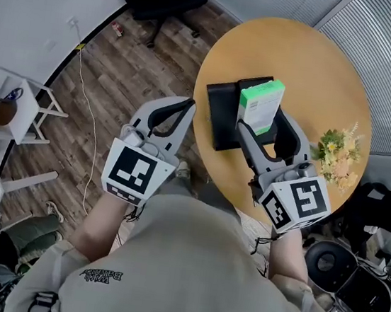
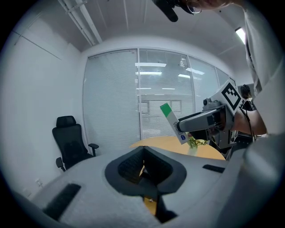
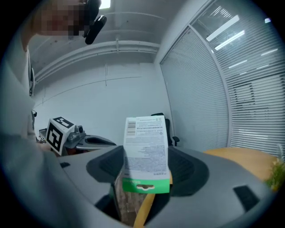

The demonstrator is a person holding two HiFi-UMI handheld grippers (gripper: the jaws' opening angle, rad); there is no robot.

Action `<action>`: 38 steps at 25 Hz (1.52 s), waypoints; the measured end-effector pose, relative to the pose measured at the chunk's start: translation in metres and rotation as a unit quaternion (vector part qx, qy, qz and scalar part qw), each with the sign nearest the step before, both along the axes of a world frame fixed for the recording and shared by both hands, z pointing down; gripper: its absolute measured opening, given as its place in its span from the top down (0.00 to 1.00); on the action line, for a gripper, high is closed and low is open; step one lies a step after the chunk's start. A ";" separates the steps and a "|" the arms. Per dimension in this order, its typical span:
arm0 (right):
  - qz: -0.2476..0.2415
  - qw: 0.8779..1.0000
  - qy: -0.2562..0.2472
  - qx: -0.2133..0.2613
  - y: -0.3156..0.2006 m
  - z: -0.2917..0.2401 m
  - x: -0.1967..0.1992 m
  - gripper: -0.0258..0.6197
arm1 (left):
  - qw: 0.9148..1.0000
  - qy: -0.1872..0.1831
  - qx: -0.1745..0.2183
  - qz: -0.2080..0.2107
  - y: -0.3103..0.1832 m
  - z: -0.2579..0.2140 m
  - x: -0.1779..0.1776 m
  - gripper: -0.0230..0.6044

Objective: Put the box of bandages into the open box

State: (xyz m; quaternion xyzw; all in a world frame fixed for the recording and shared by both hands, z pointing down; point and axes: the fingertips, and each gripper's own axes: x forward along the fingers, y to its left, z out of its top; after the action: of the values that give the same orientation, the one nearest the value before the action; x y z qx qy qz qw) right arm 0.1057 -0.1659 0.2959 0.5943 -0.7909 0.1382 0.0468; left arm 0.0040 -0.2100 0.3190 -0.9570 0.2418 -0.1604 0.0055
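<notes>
Head view shows one white and green cardboard box of bandages (image 1: 261, 105), one black open box (image 1: 215, 111) and two grippers. The box of bandages is held between the two jaws of the right gripper (image 1: 264, 124), which pinch it on its sides, and it stands over the black open box. Whether its lower end is already inside cannot be told. In the right gripper view the printed white face of the box of bandages (image 3: 146, 151) rises between the jaws, with the green end nearest to the camera. The black open box stands on a round wooden table (image 1: 320, 75), near a small bunch of yellow and white flowers (image 1: 337, 152). The left gripper (image 1: 186, 105) is beside the table edge, over the wooden floor, its jaws pressed together on nothing.
</notes>
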 end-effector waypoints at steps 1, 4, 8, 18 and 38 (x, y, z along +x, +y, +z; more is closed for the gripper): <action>-0.001 1.000 -0.001 -0.004 -0.001 0.004 0.000 0.49 | 1.000 -0.002 0.001 0.001 0.000 0.002 0.003 0.93; -0.001 1.000 -0.006 -0.021 -0.006 0.017 0.002 0.49 | 1.000 -0.007 -0.002 0.003 -0.003 0.009 0.011 0.93; 0.004 0.999 -0.017 -0.046 -0.013 0.040 0.011 0.49 | 1.000 -0.025 -0.010 0.005 -0.005 0.026 0.020 0.93; 0.012 0.995 0.009 -0.094 -0.033 0.096 0.024 0.49 | 0.998 -0.034 -0.055 0.015 -0.014 0.063 0.036 0.93; 0.010 0.972 0.027 -0.234 -0.053 0.242 0.019 0.49 | 0.985 -0.100 -0.138 0.023 -0.033 0.167 0.041 0.93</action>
State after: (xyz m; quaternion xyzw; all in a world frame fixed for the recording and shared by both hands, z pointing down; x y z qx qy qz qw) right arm 0.1247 -0.2191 0.5381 0.5783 -0.7289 0.3038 0.2049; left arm 0.0450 -0.2435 0.4864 -0.9328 0.1938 -0.2872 -0.0989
